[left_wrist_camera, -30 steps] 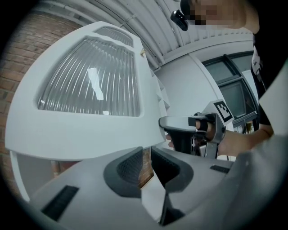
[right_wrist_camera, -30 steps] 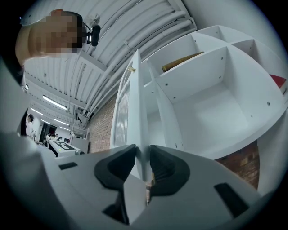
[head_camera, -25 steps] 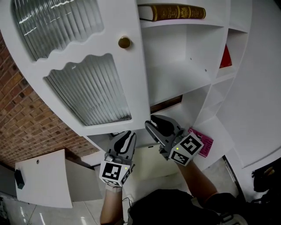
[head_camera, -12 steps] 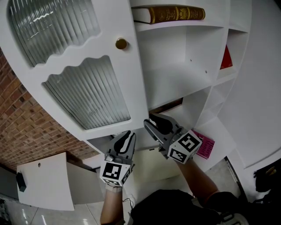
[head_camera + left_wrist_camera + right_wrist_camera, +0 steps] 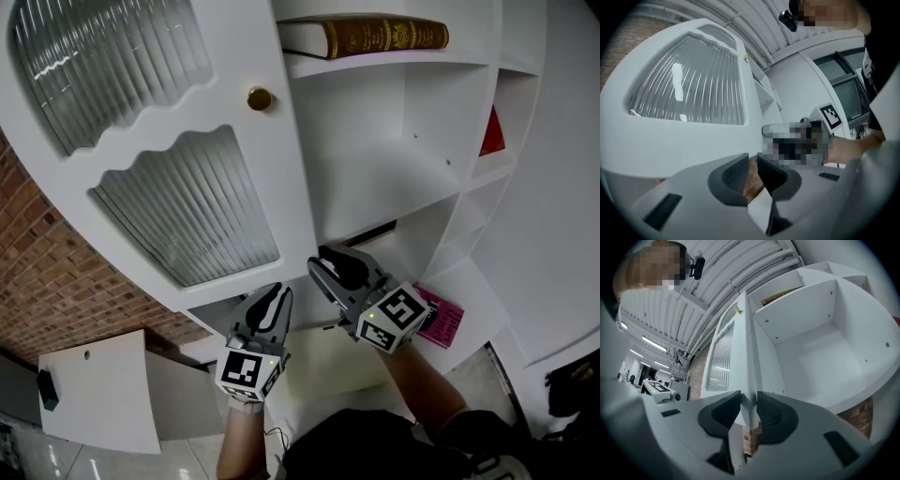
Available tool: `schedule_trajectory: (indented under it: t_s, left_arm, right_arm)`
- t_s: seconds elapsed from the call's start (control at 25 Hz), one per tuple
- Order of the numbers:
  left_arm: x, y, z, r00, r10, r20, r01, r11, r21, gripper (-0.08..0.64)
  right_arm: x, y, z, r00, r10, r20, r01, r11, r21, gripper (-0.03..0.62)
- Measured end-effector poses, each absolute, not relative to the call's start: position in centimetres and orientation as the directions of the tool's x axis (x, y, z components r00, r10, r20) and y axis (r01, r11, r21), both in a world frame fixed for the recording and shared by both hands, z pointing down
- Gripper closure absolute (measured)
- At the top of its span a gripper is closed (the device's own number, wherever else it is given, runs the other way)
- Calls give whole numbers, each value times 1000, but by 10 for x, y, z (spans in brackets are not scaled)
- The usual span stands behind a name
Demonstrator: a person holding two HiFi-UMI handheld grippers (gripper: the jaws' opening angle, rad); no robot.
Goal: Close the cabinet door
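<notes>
The white cabinet door [image 5: 187,187], with ribbed glass panes and a brass knob [image 5: 260,98], stands open and swung to the left of the shelves. My right gripper [image 5: 323,267] is shut on the door's bottom corner at its free edge. In the right gripper view the thin door edge [image 5: 748,357] runs up from between the pads of the right gripper [image 5: 749,411]. My left gripper [image 5: 277,296] hangs just below the door's lower edge, jaws together with nothing between them. In the left gripper view the left gripper [image 5: 752,176] points past the glass pane [image 5: 689,91].
The open white shelves [image 5: 375,169] hold a brown book [image 5: 375,37] on top, a red item [image 5: 492,131] at the right and a pink booklet [image 5: 439,317] low down. A brick wall [image 5: 56,262] lies at the left, with a white panel [image 5: 94,384] below it.
The view has shifted slightly and the door's free edge sits a little further left against the shelves. Both grippers keep their places at the door's lower edge.
</notes>
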State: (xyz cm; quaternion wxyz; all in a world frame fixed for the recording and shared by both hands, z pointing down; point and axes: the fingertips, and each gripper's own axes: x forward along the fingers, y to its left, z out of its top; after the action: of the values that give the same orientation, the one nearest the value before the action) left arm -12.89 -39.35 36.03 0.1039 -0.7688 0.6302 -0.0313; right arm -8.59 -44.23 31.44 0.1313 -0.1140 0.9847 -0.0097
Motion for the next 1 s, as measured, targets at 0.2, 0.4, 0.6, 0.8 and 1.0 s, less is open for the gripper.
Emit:
schedule_trajectory:
  t_s: [0.2, 0.4, 0.6, 0.8, 1.0]
  left_arm:
    - [-133, -399, 360, 199, -977, -82, -963, -179, -202, 495]
    - [-135, -404, 359, 197, -977, -80, -965, -179, -192, 495]
    - [-138, -407, 358, 200, -977, -77, -964, -182, -194, 495]
    - [-139, -407, 355, 203, -977, -74, -966, -187, -177, 500]
    - [-137, -408, 355, 212, -975, -72, -966, -198, -166, 500]
  right_arm:
    - [-92, -449, 315, -939, -226, -259, -220, 974, -51, 477]
    - [-96, -455, 315, -938, -224, -265, -217, 975, -57, 477]
    - [-99, -460, 315, -935, -236, -265, -228, 972, -61, 478]
    - [-101, -460, 316, -935, -226, -274, -213, 974, -77, 477]
    - [-101, -461, 316, -932, -237, -276, -223, 971, -82, 479]
